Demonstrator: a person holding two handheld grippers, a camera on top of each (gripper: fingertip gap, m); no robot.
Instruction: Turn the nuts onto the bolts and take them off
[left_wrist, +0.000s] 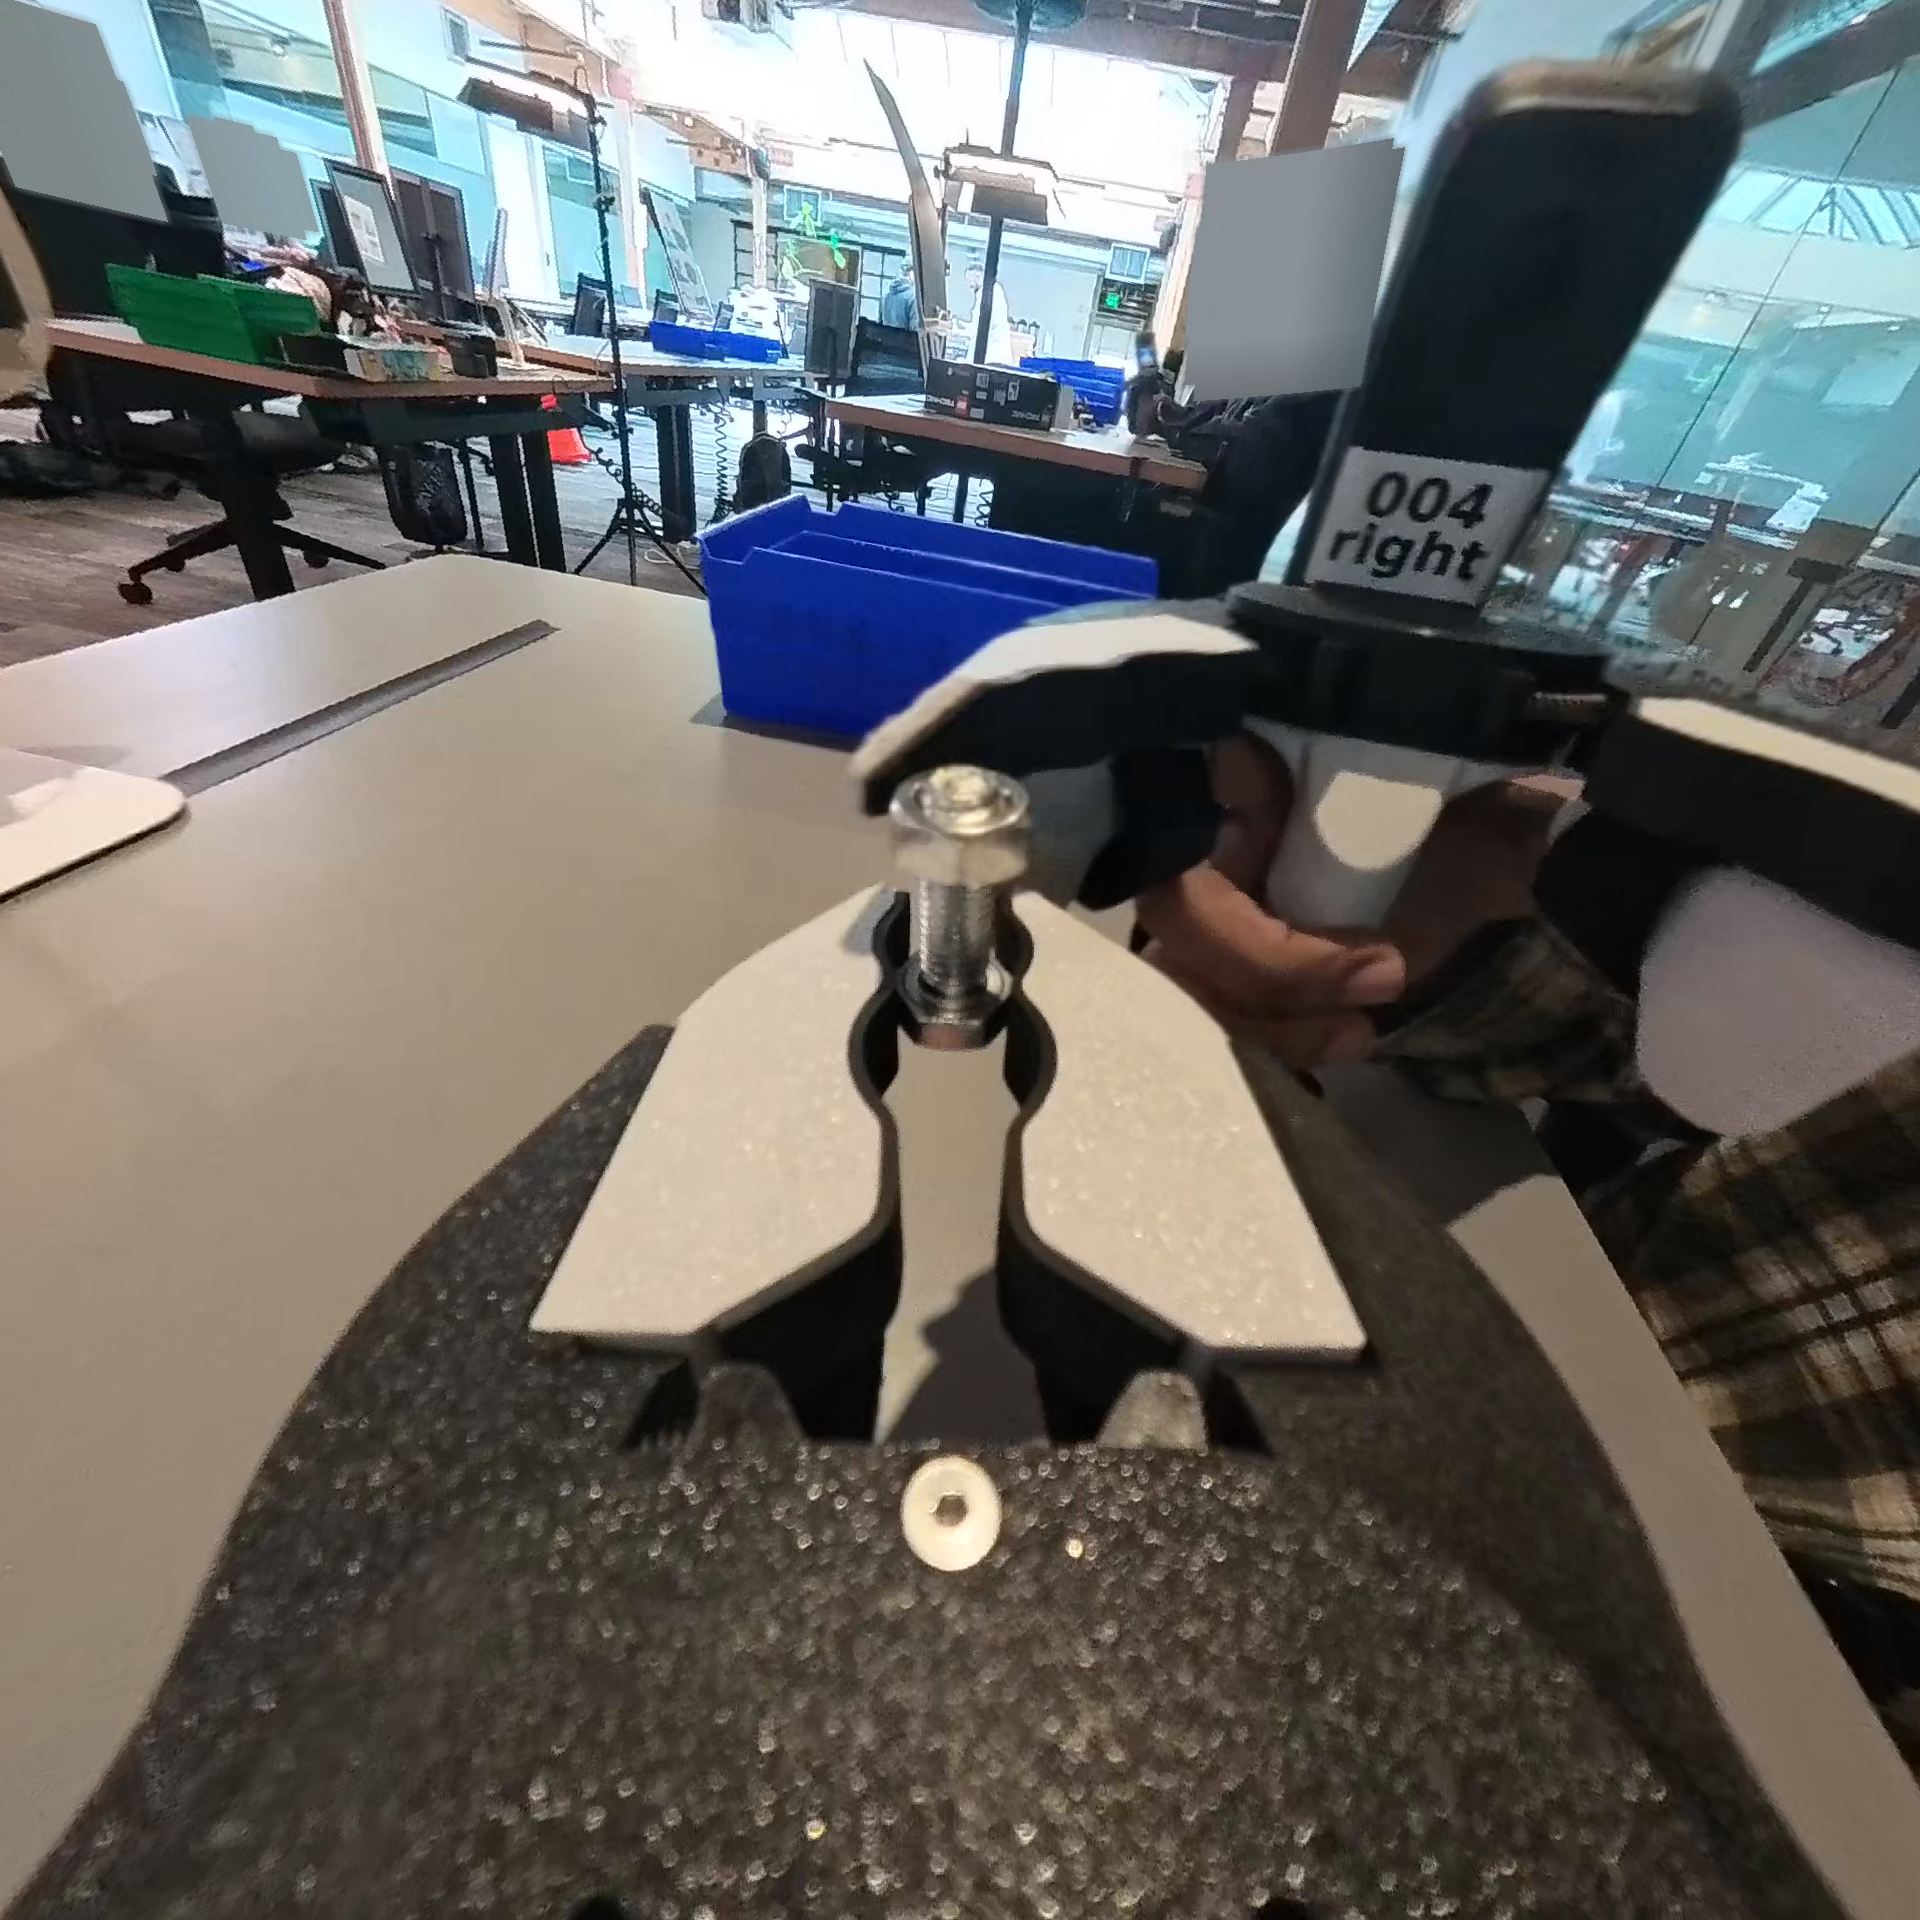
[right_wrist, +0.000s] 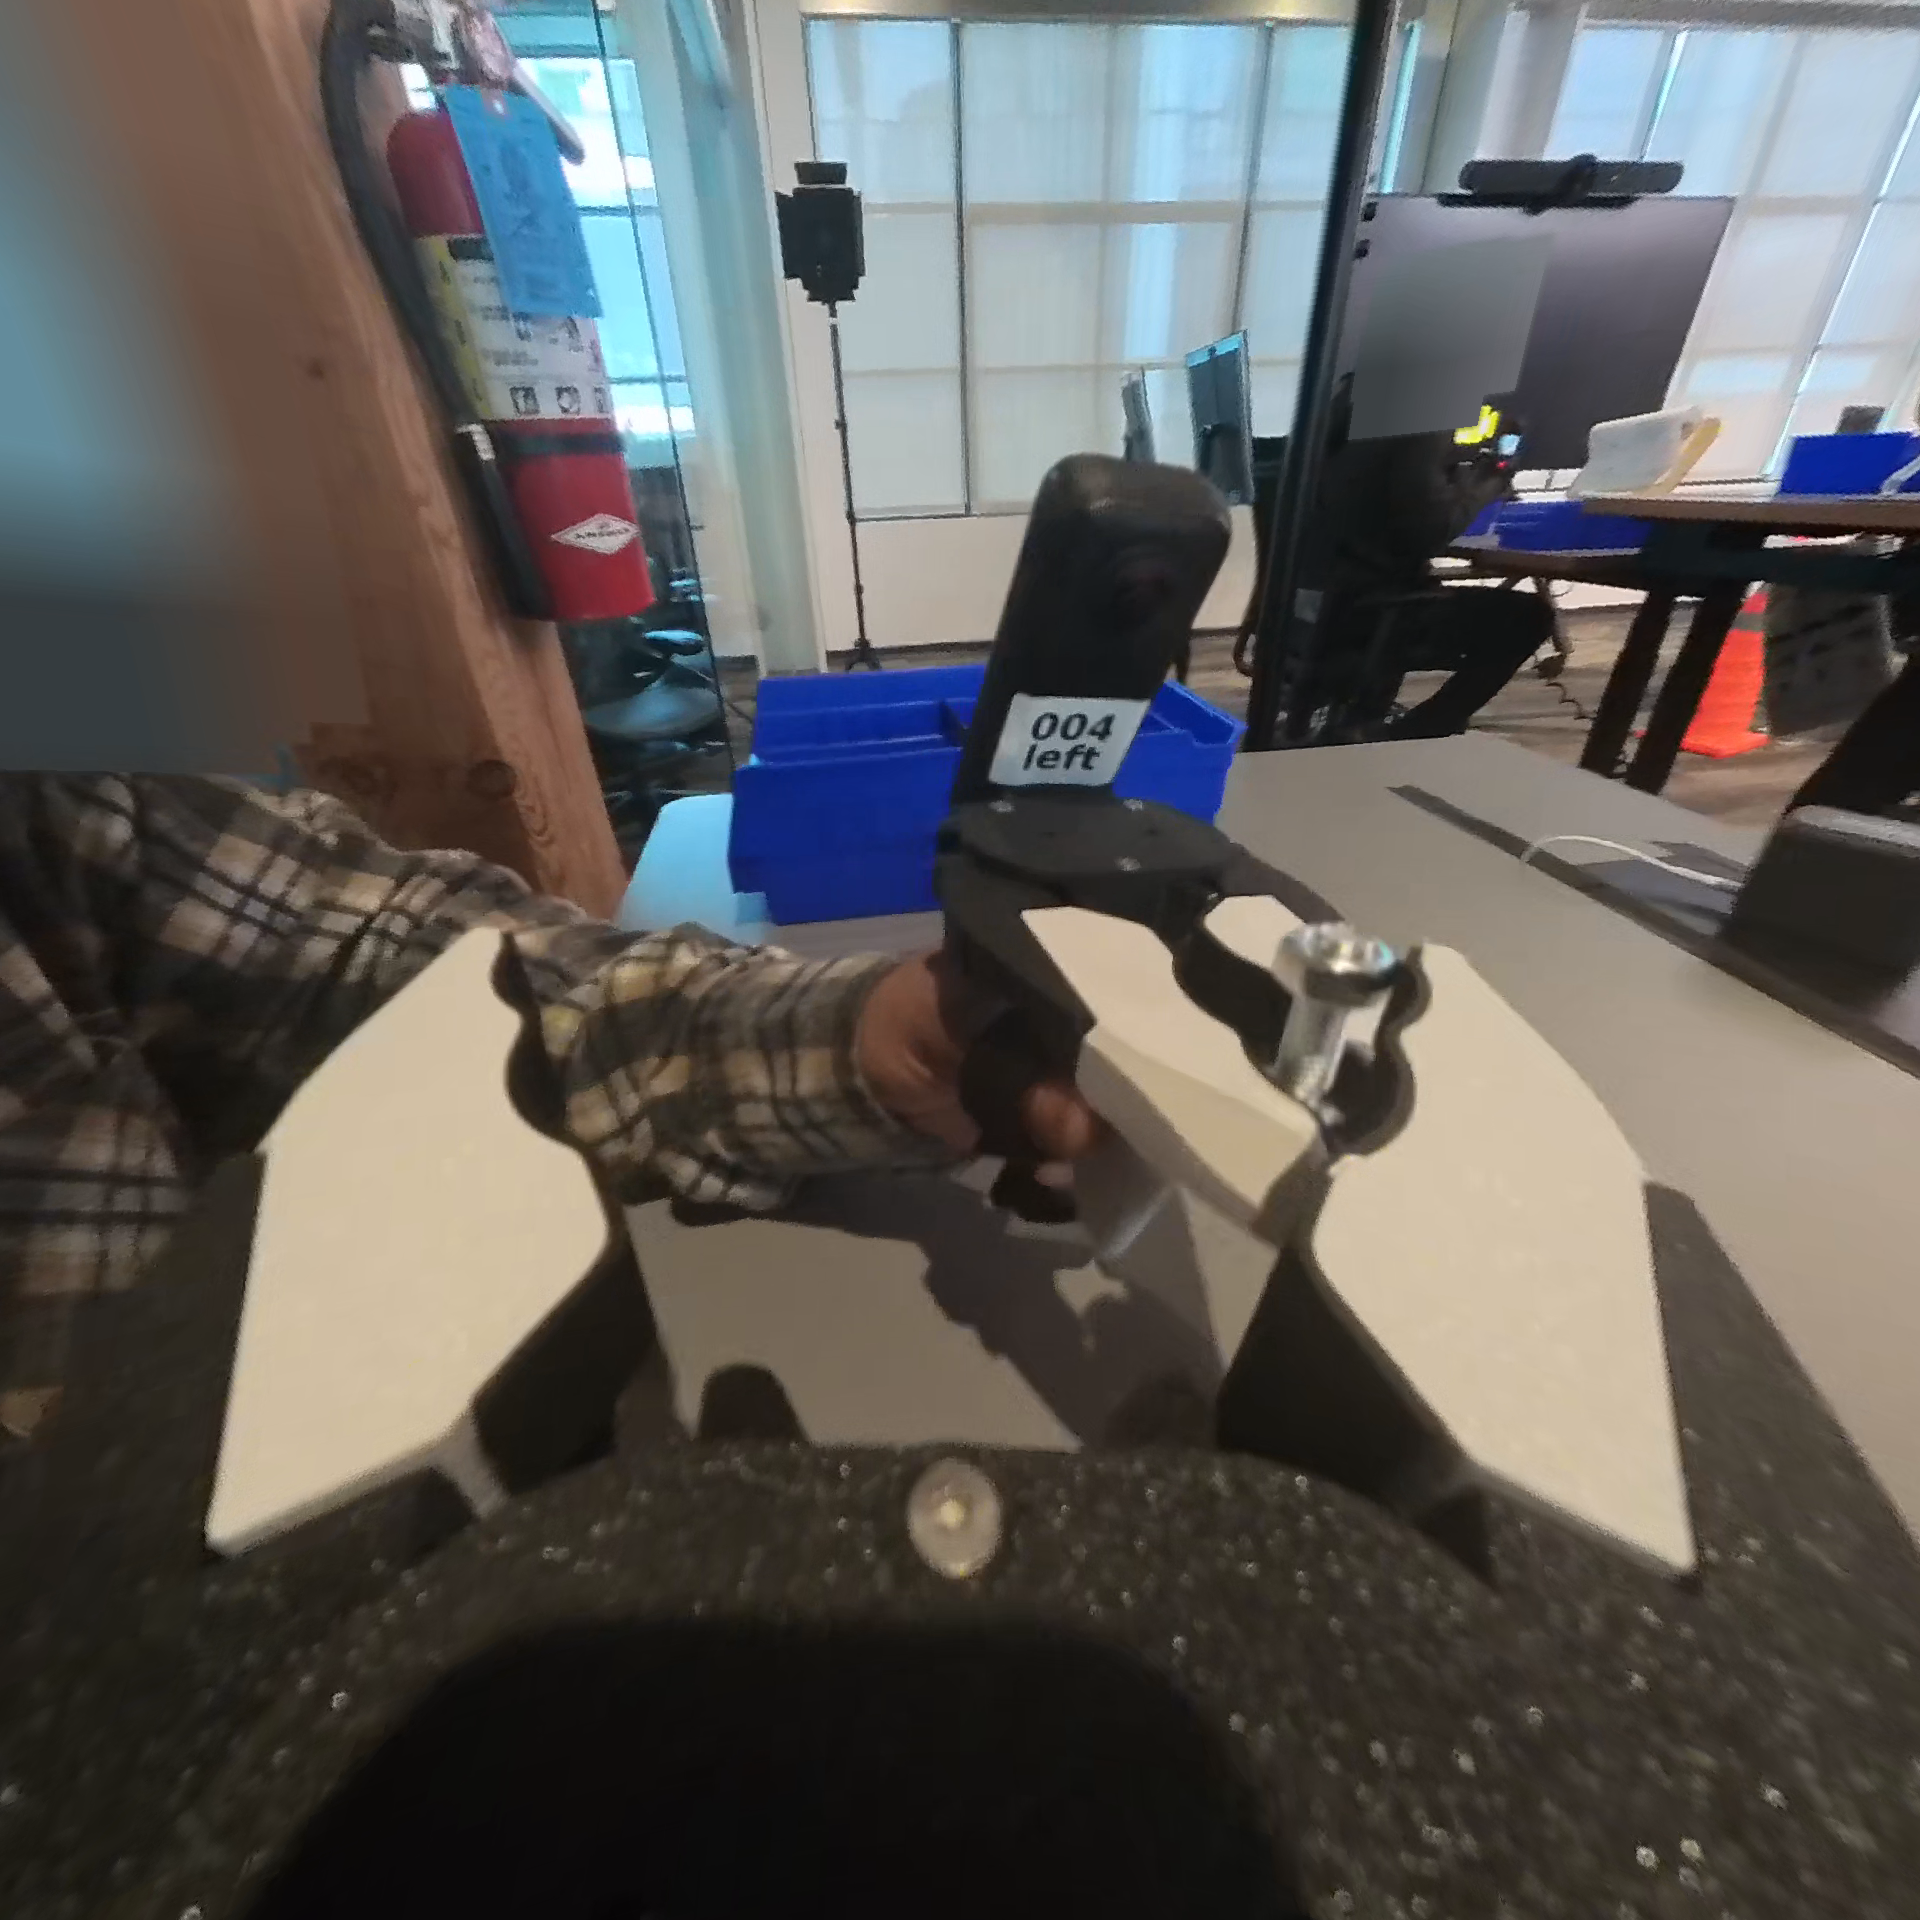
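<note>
The left claw (left_wrist: 951, 997) was clamped on a nut (left_wrist: 948, 1013) low on an upright bolt (left_wrist: 954, 904). The right claw (right_wrist: 956, 1049) was spread wide — one finger touching the bolt head, gripping nothing. The nut looked threaded on, so unscrewing probably remained. The grey table (left_wrist: 364, 987) lay bare around them; a blue bin (left_wrist: 883, 623) stood beyond.

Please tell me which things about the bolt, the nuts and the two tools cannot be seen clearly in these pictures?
- Left wrist view: the bolt stands in the left tool; its lower end is hidden by the lower nut and the fingers.
- Left wrist view: the right tool is blurred, so contact with the upper nut is unclear.
- Right wrist view: the lower nut is hidden behind a left tool finger.
- Blue bin: its contents are hidden by its walls.
</note>
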